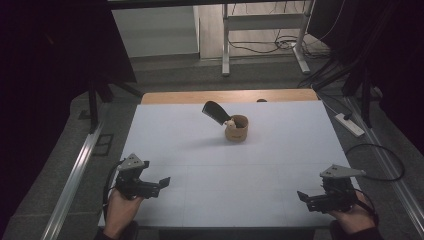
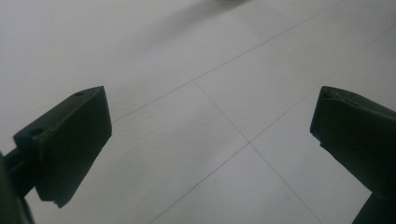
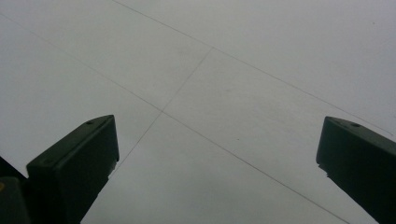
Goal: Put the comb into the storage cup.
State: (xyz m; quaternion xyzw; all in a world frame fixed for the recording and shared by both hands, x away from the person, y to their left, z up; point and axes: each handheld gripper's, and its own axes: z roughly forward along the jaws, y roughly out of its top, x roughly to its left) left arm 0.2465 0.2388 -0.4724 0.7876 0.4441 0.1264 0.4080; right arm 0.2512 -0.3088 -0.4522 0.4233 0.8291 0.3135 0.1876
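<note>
At twelve o'clock on the white table [image 1: 200,150], a small tan wooden cup [image 1: 236,131] holds a leaning black-bladed spatula [image 1: 216,112]; it likely tips easily, so grasp the stiff blade. The left gripper [image 1: 162,182] and right gripper [image 1: 301,196] are released, empty.

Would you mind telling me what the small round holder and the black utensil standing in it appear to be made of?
The round holder looks like wood or bamboo: tan, matte, with a darker inner wall. The black utensil seems to be plastic or silicone: a smooth, dark blade with a faint sheen, on a pale handle that may be wood. At this distance neither is certain.
</note>
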